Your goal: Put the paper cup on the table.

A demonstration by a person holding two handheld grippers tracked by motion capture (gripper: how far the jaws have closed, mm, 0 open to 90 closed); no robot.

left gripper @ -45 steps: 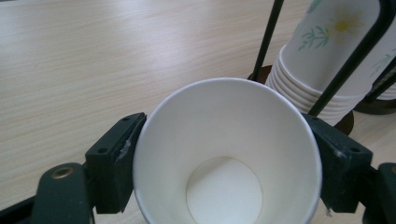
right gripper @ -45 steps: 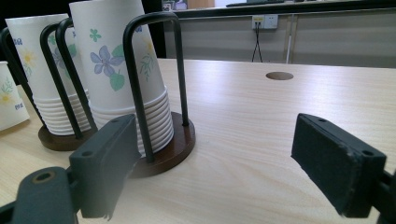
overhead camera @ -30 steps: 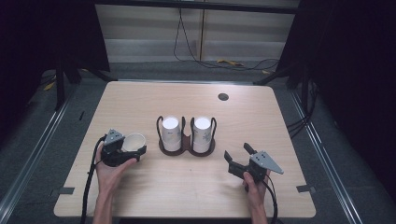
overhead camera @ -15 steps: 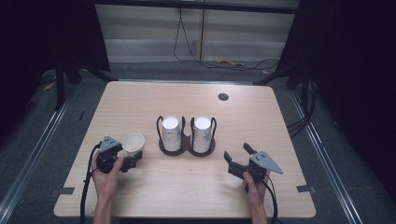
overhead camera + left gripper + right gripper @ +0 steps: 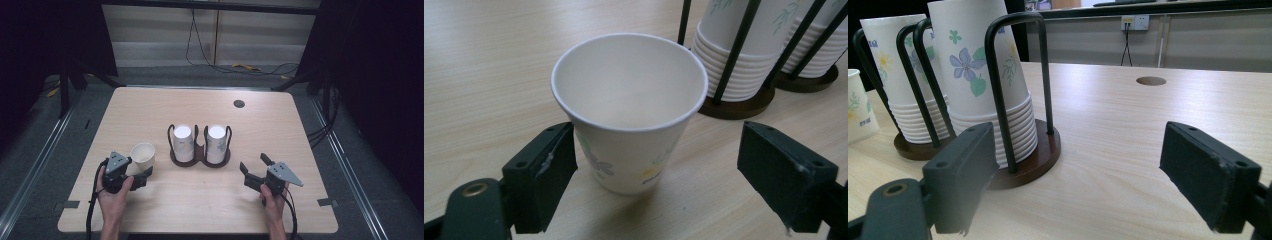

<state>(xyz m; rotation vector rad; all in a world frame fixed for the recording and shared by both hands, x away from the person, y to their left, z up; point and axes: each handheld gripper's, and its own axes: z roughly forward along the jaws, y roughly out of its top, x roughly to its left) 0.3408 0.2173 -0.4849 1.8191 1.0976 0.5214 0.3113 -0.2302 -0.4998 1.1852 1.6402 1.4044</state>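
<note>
Cup (image 5: 629,112) stands upright on the desk (image 5: 280,125), between the spread jaws of my left claw (image 5: 656,172); one jaw sits close beside its wall, the other stands well apart, so nothing is pinched. From the high view, my left claw (image 5: 131,176) rests at the desk's near left with the cup (image 5: 142,156) just ahead of it. My right claw (image 5: 256,169) lies at the near right, jaws spread wide on nothing. Between them, the dark wire holder (image 5: 200,156) carries two stacks of upside-down flowered cups (image 5: 980,75)
</note>
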